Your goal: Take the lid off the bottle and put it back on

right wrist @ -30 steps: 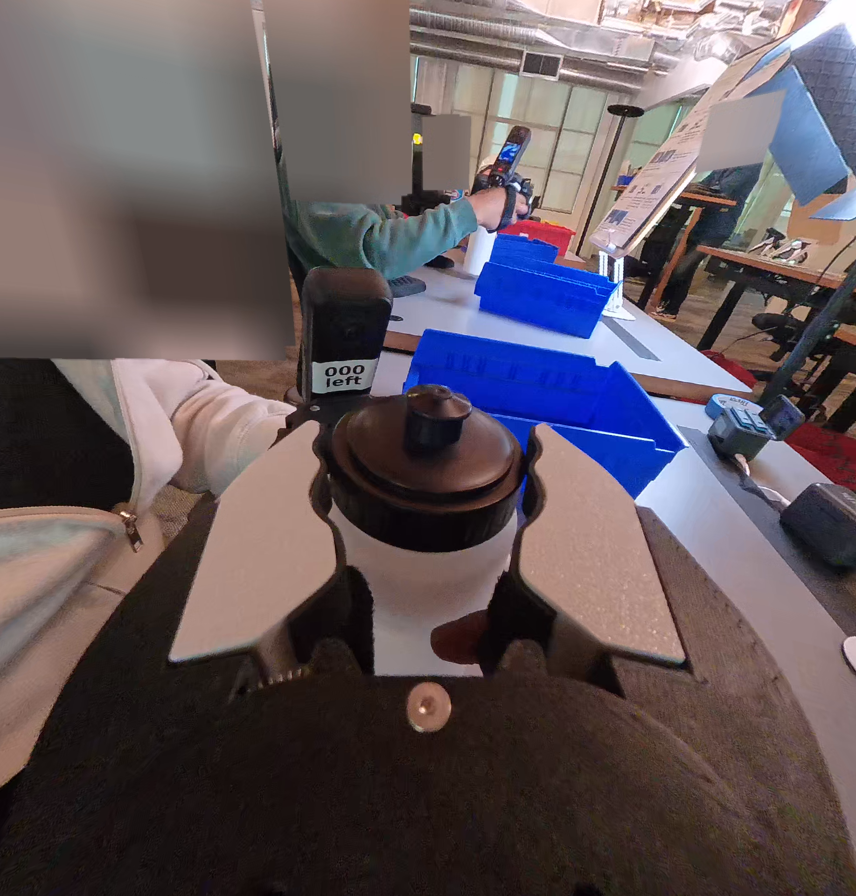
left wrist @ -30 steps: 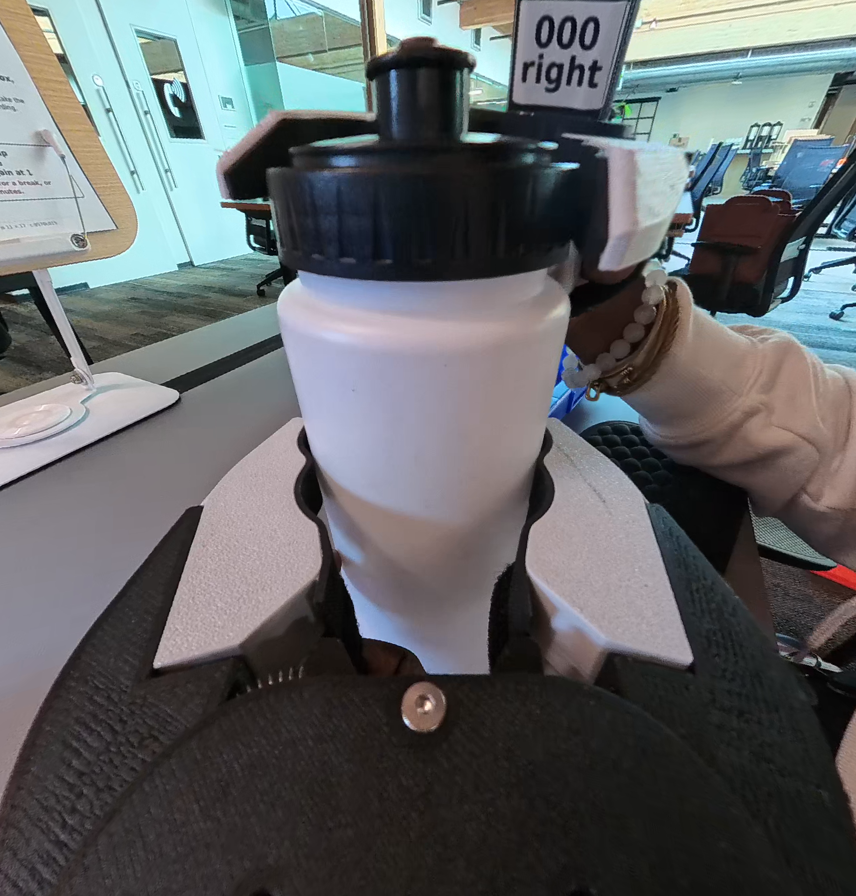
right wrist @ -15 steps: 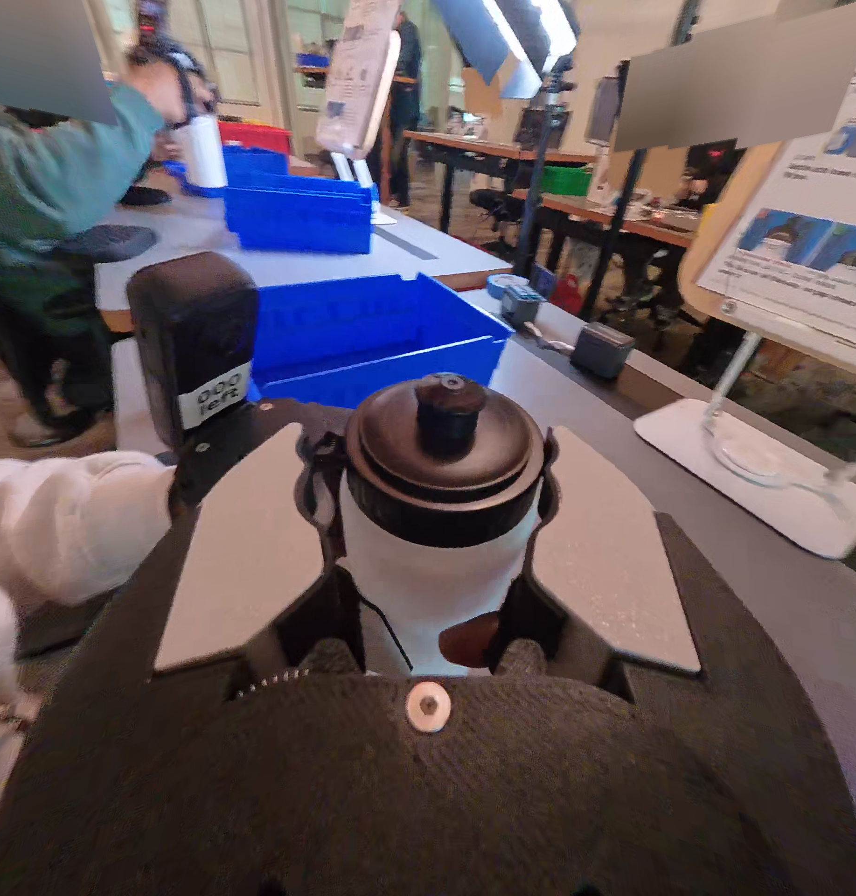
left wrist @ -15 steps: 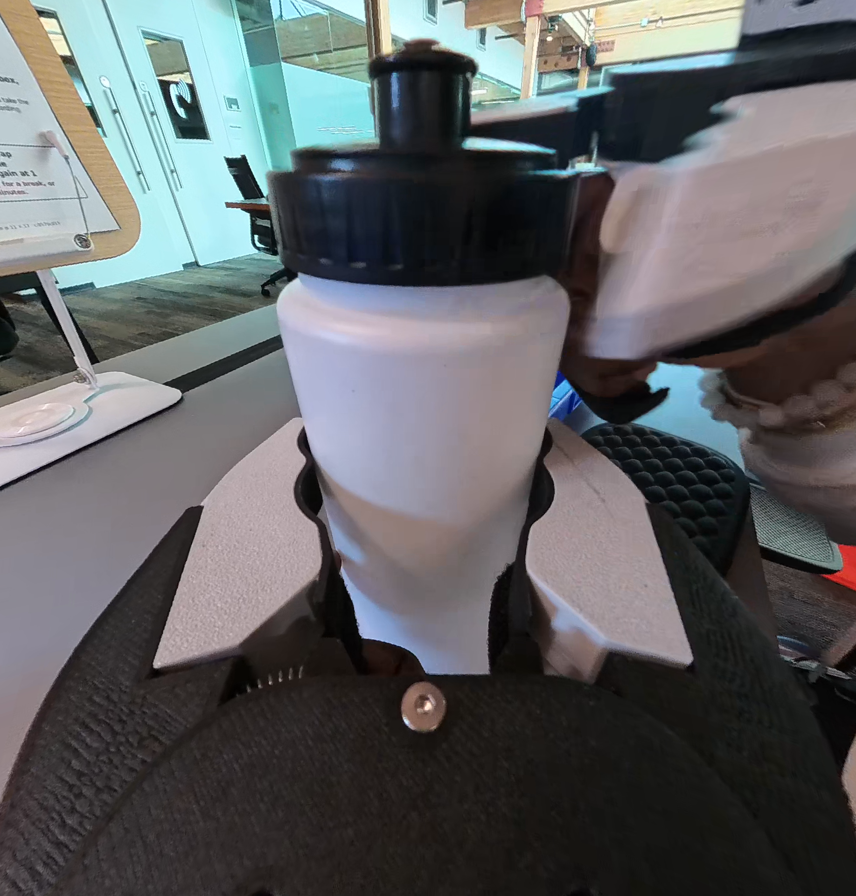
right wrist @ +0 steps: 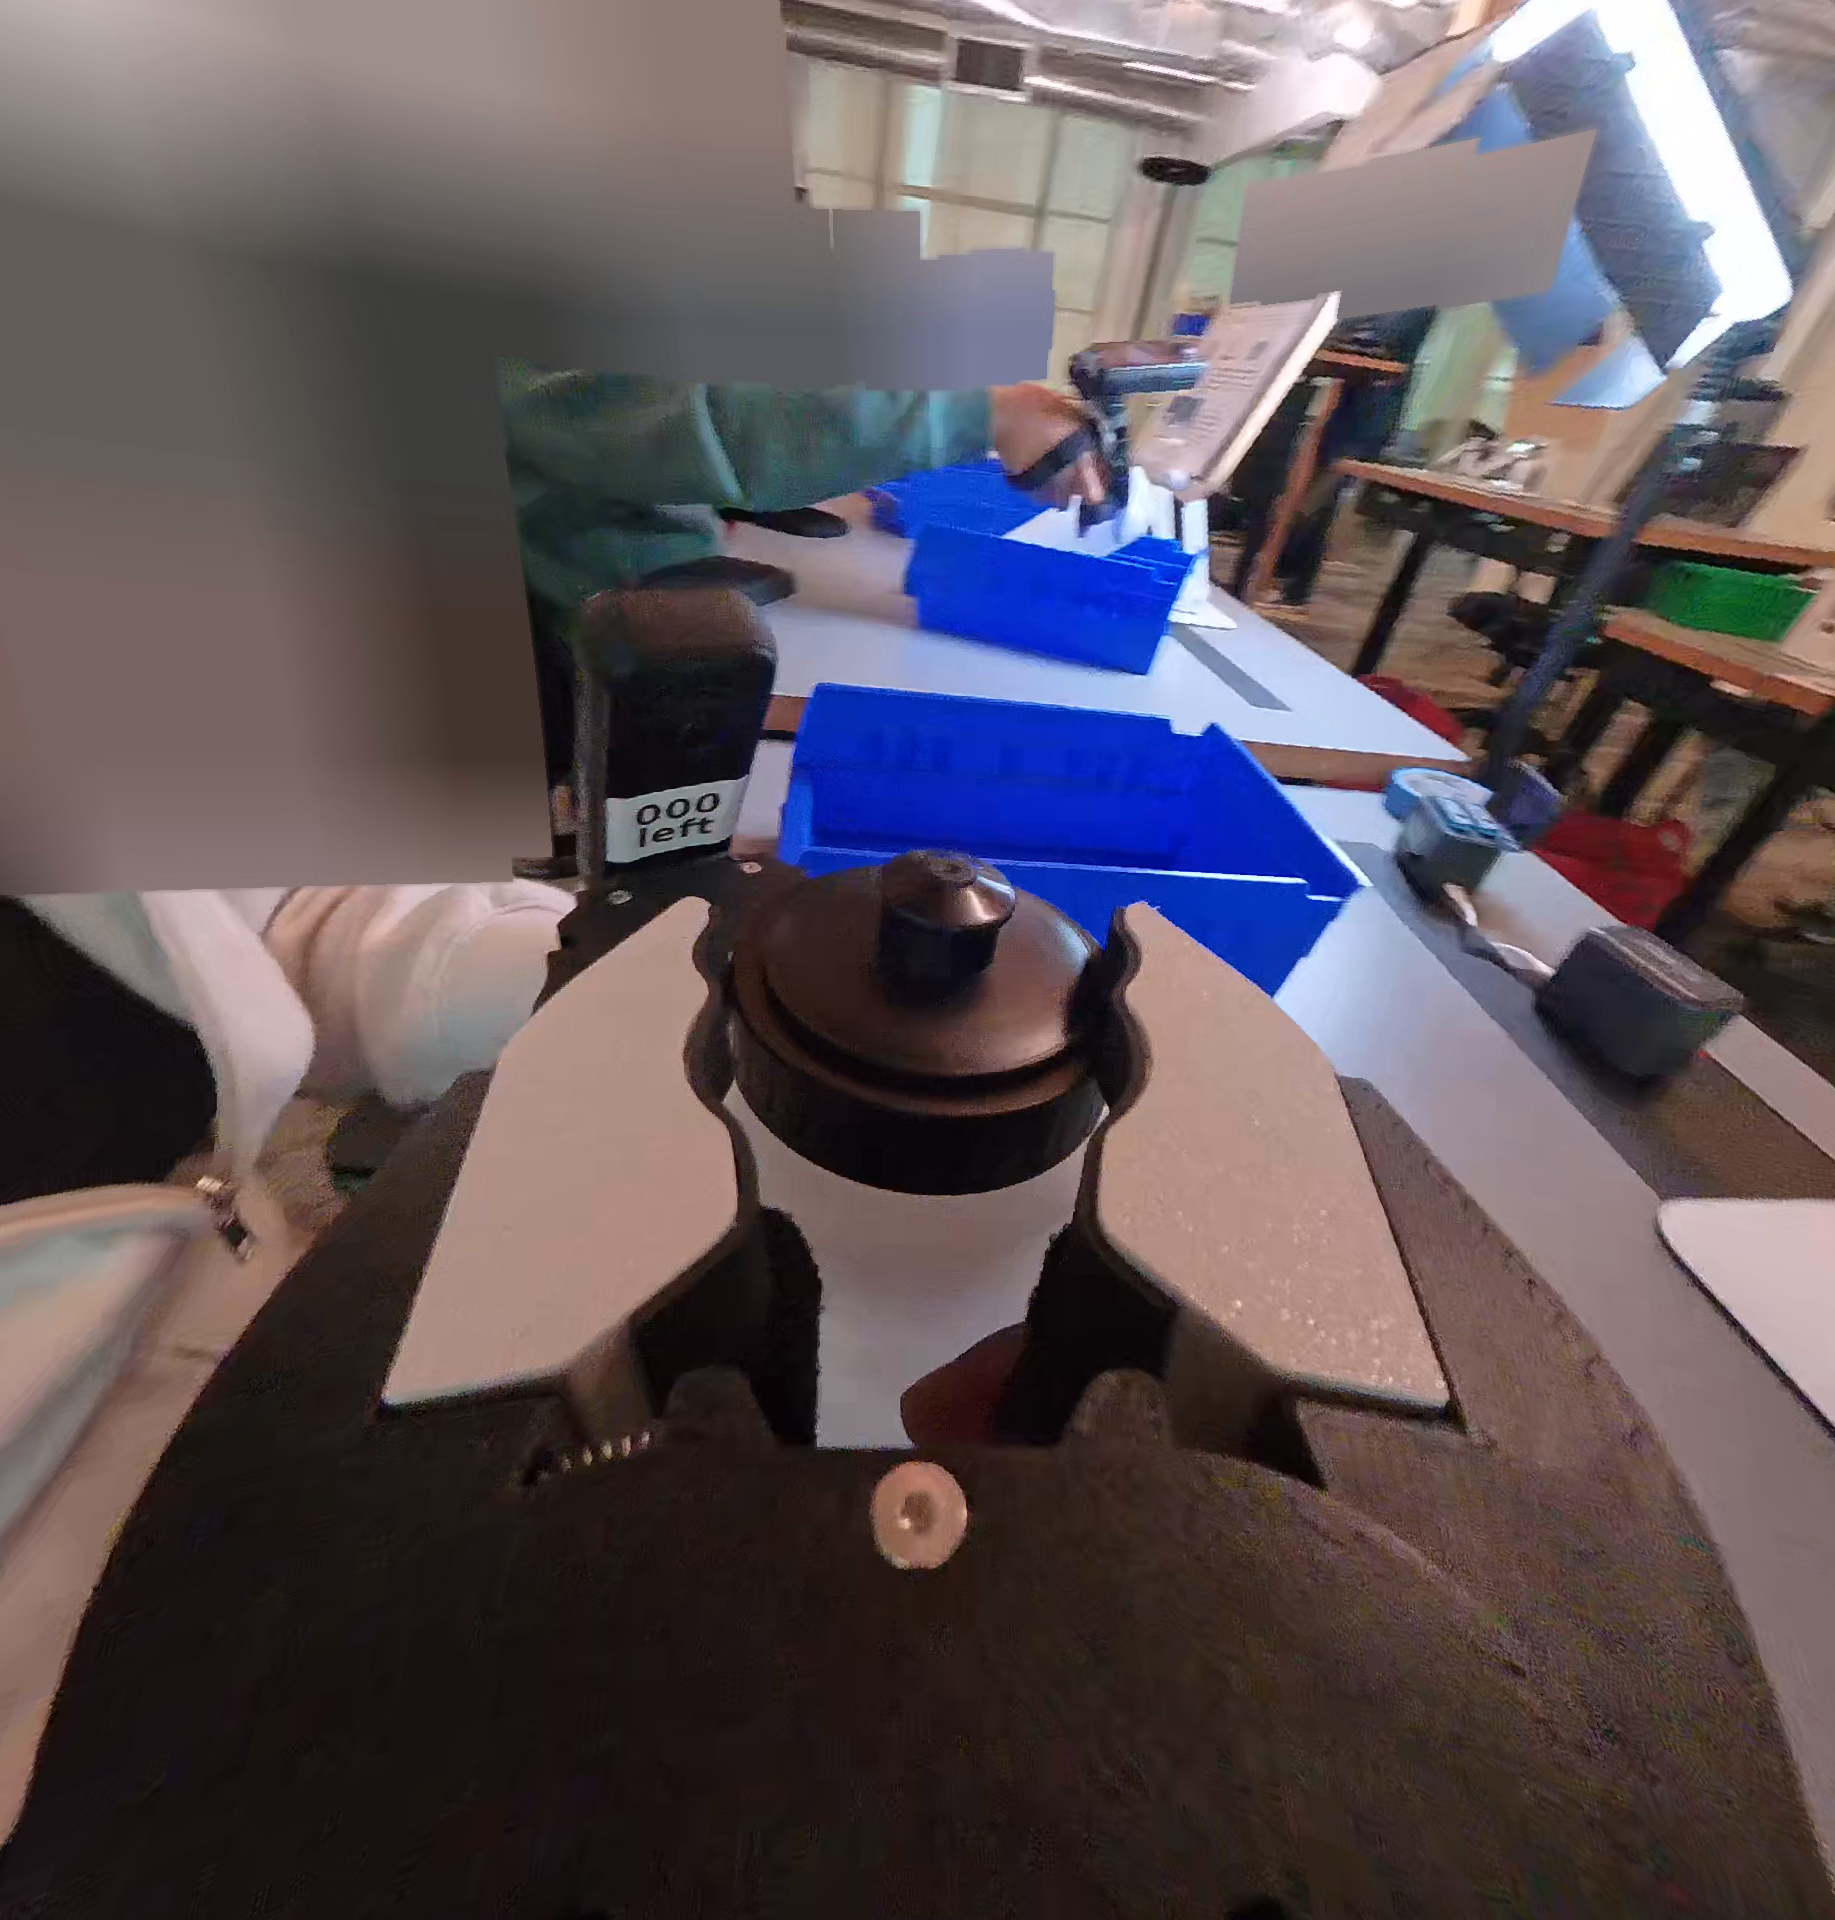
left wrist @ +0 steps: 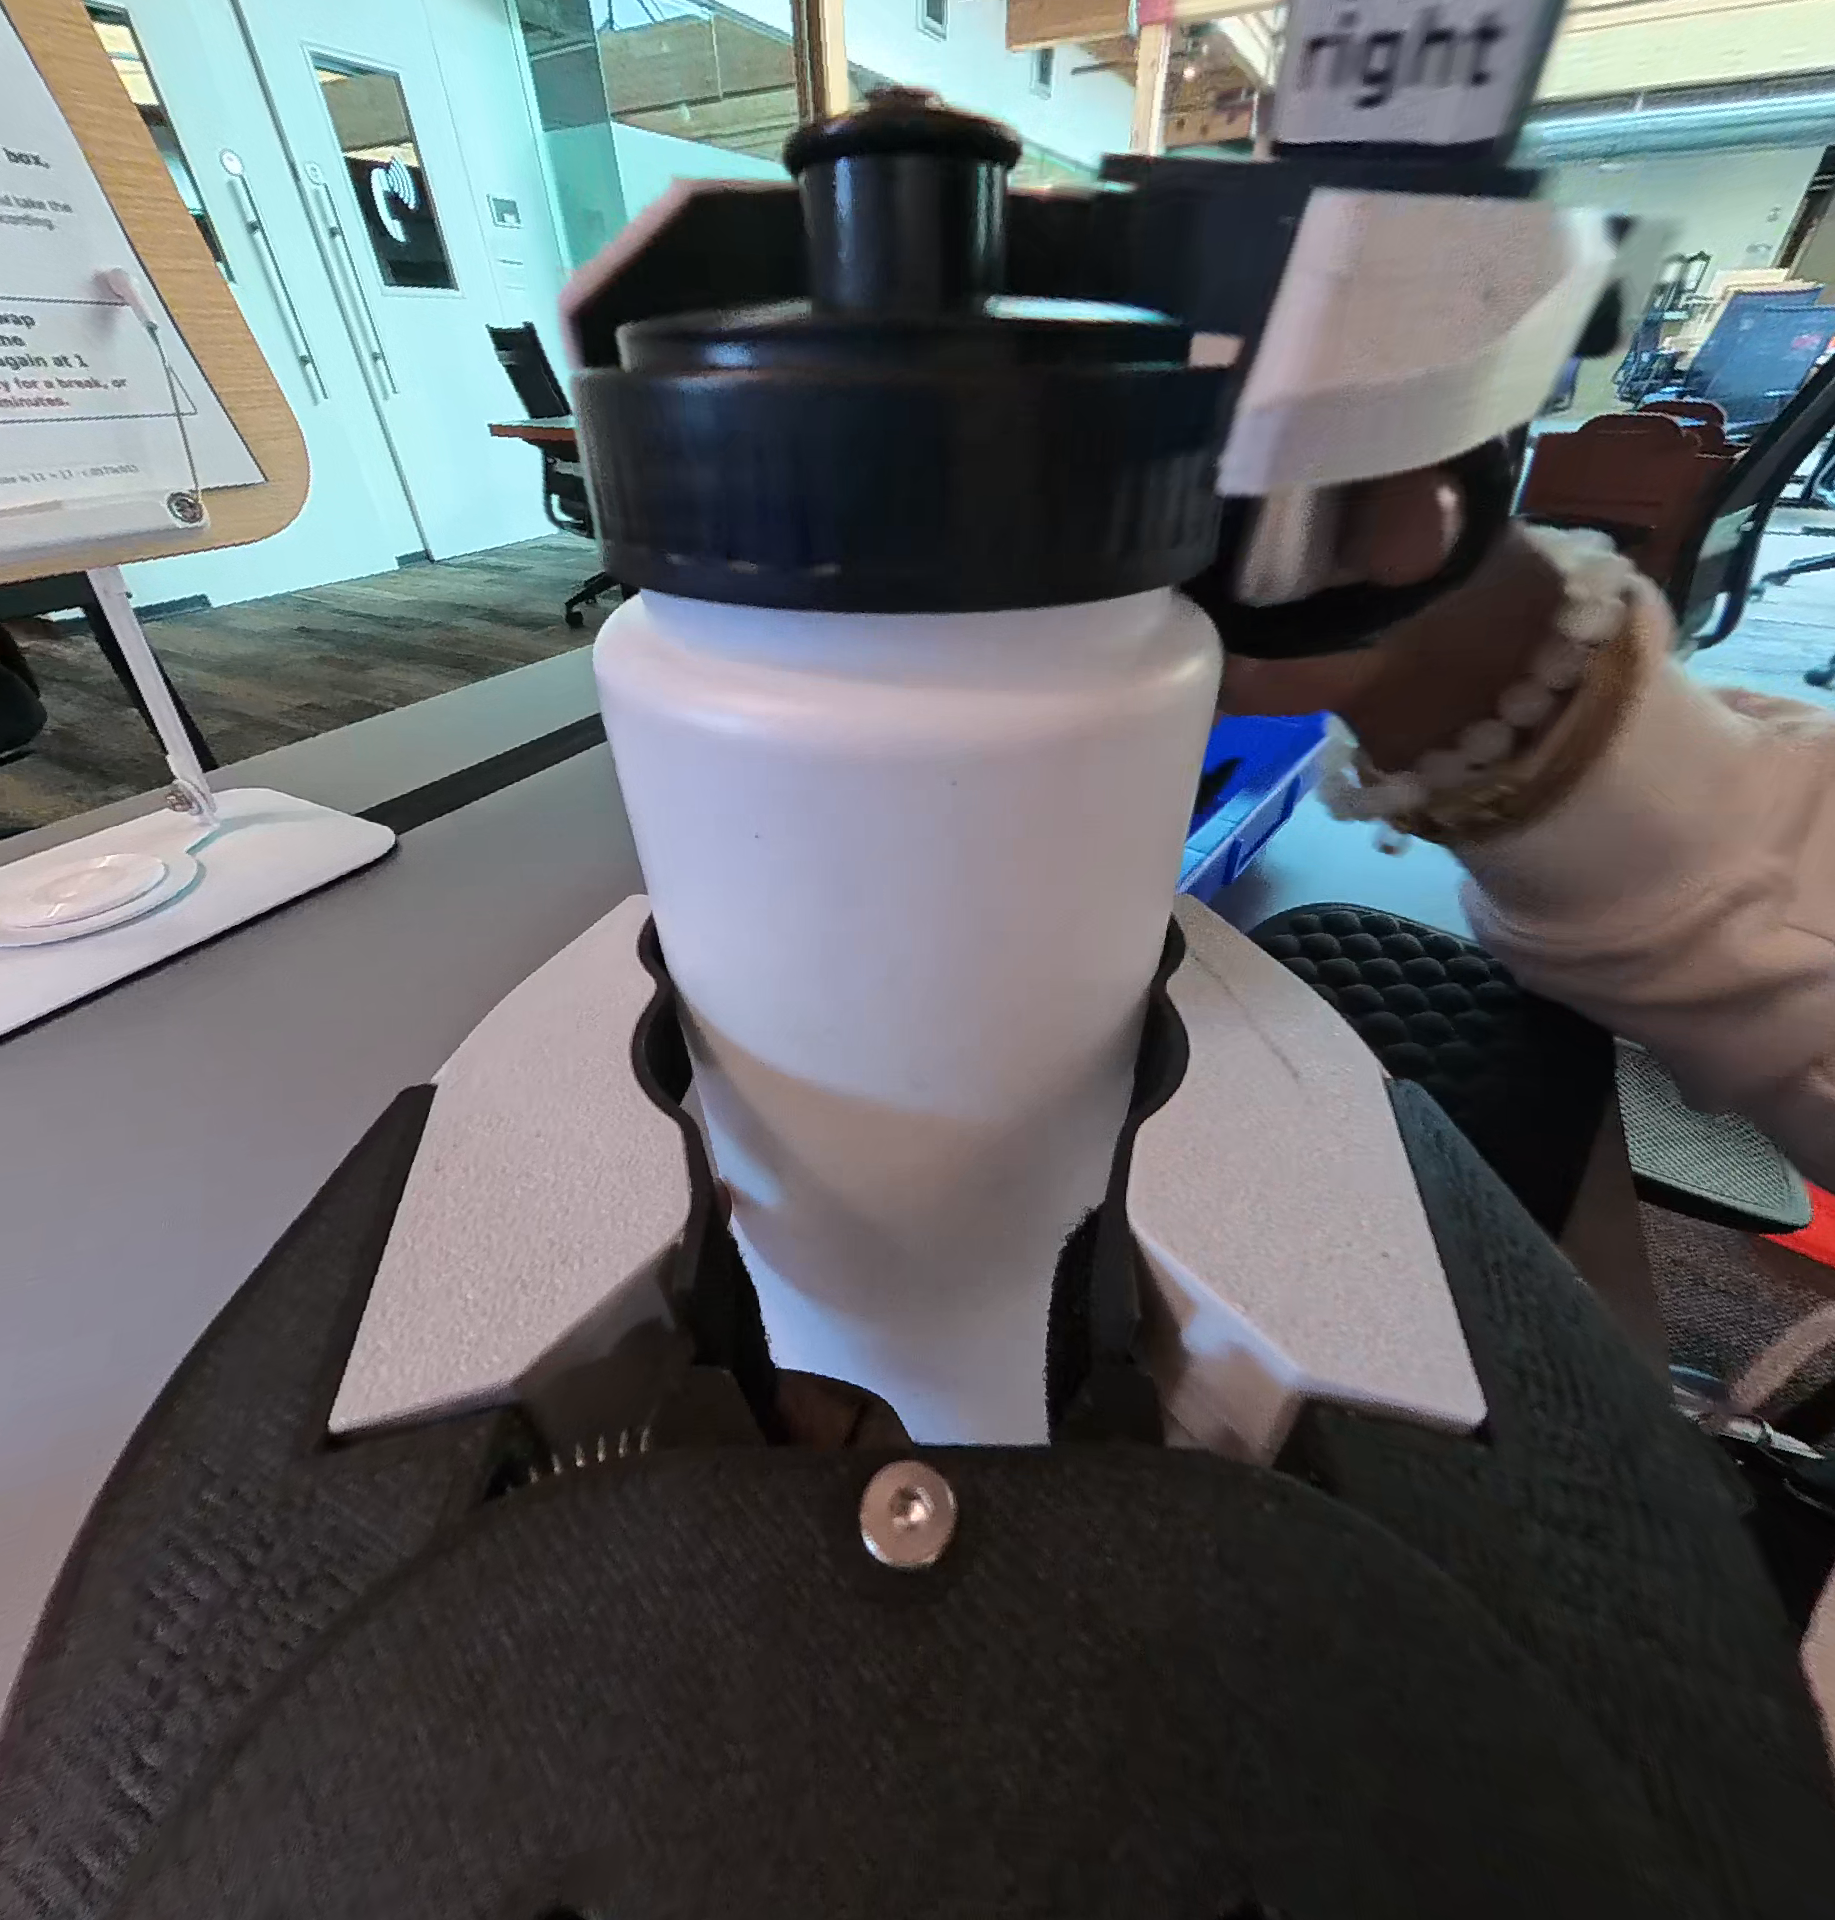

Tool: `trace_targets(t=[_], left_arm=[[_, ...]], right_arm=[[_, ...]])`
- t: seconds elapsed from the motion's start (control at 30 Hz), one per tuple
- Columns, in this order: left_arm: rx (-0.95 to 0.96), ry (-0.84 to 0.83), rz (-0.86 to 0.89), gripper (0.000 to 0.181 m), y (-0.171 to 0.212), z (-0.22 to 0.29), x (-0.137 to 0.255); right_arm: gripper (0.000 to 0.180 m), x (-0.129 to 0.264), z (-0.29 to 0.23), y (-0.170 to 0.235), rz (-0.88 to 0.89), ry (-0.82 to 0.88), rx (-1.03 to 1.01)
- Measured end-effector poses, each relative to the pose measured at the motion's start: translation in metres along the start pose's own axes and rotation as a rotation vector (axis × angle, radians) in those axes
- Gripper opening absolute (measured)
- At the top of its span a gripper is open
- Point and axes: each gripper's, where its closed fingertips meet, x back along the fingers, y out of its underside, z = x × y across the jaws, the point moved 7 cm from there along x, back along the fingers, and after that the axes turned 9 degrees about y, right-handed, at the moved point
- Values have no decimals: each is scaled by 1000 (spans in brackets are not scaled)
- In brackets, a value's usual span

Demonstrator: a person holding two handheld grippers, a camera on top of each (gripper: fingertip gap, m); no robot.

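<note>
A white bottle (left wrist: 908, 862) with a black screw lid (left wrist: 897, 488) and a spout stands upright between my grippers. My left gripper (left wrist: 908, 997) is shut on the bottle's narrow waist. My right gripper (right wrist: 913, 997) is shut on the black lid (right wrist: 913, 1049) from the side; in the left wrist view its fingers (left wrist: 1412, 332) wrap the lid's rim. The lid sits on the bottle's neck (right wrist: 913, 1236). The left gripper's body shows behind the lid in the right wrist view (right wrist: 674, 727).
A grey table (left wrist: 217, 1091) carries a sign on a white stand (left wrist: 92, 852) at the left. Blue bins (right wrist: 1048, 821) stand behind the bottle. A dark box (right wrist: 1635, 1003) lies at the right. A mesh chair (left wrist: 1432, 1018) is at the right. A person in a green sleeve (right wrist: 747, 436) works farther off. My hands' fingertips stand some 8 cm from each other.
My right gripper swung around the lid one way half a second ago and has now swung back, staying shut on it. The left gripper and the bottle have not moved.
</note>
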Motion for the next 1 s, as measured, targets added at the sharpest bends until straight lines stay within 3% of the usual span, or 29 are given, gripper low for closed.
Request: trace_targets(t=[0.17,0.23,0.33,0.47,0.57,0.63,0.67,0.73,0.87,1.0], left_arm=[[-6,-7,-12,86,-1,1,-1],[-13,-5,-13,86,-1,3,-1],[-9,-5,-9,86,0,2,-1],[-1,5,-6,86,0,0,-2],[-5,12,-3,86,0,1,-1],[-6,19,1,86,0,1,-1],[-4,20,2,86,0,1,-1],[-1,20,2,86,0,0,-1],[-1,-6,1,86,0,1,0],[-4,-17,-4,86,0,2,-1]], right_arm=[[69,-2,-26,-4,-84,525,-25],[72,-5,-35,-6,-116,619,-19],[101,-3,-42,-11,-189,488,-57],[100,7,-21,-17,-234,318,61],[101,3,-7,-10,-201,24,123],[93,-2,0,-3,-182,-138,107],[82,-4,5,0,-175,-177,100],[78,-9,8,5,-137,-241,53],[78,-7,2,8,-84,-81,-29],[77,-6,-18,8,-128,348,-102]])
